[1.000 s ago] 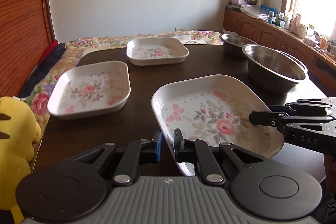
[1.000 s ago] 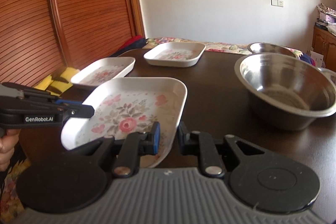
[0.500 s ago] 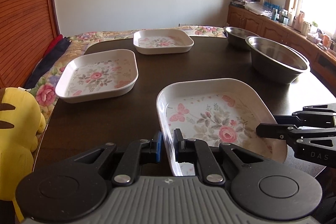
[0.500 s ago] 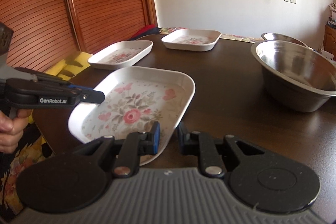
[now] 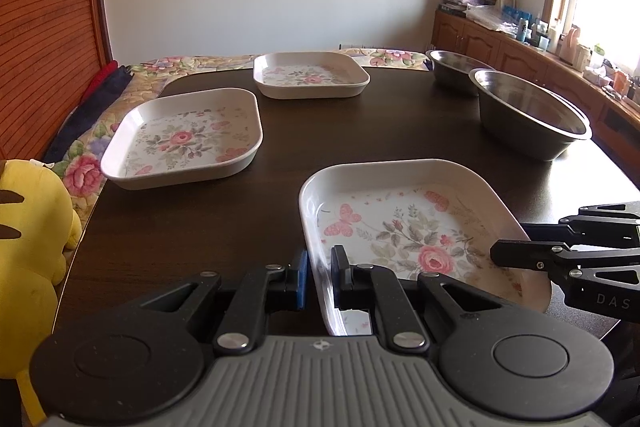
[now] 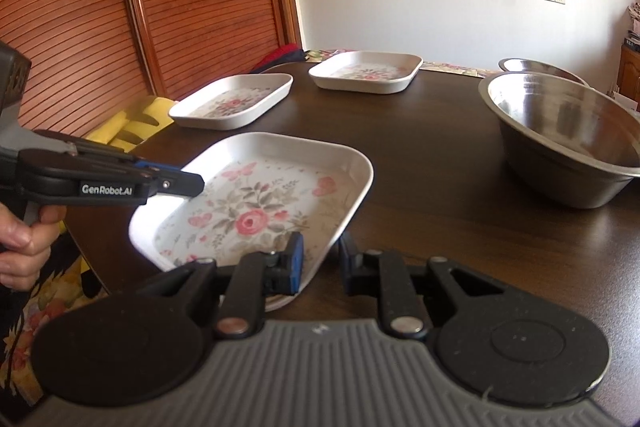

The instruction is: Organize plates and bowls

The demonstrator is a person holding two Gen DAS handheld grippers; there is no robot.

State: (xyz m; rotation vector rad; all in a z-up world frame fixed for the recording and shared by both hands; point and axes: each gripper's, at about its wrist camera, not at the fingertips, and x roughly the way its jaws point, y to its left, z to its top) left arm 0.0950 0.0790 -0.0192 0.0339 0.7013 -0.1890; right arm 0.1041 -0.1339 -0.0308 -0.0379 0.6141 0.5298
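Dark wooden worktop fills both views, with a slatted wood panel off to one side and a plain wall beyond.

Change since a second ago: the near floral plate sits lower in the left wrist view and flatter than it did. Earlier its far edge was tipped up toward the steel bowls; now the rim reads close to level. I judge it is either coming down onto the worktop or being carried back toward me, and I cannot tell whether its base touches the wood.

Left gripper: clamped on the plate's near rim, one finger outside, one inside. Right gripper: straddling the rim on the opposite side, but the gap between its fingers looks wider than the rim, so I cannot tell whether it is actually gripping.

Ahead and to the left of the left gripper: second floral plate. Farther ahead: third floral plate. Ahead and right: large steel bowl, with a smaller steel bowl just behind it.

Meaning for the task: no stacking done yet; three plates lie apart. The held plate looks like the first piece being moved, probably toward another plate.
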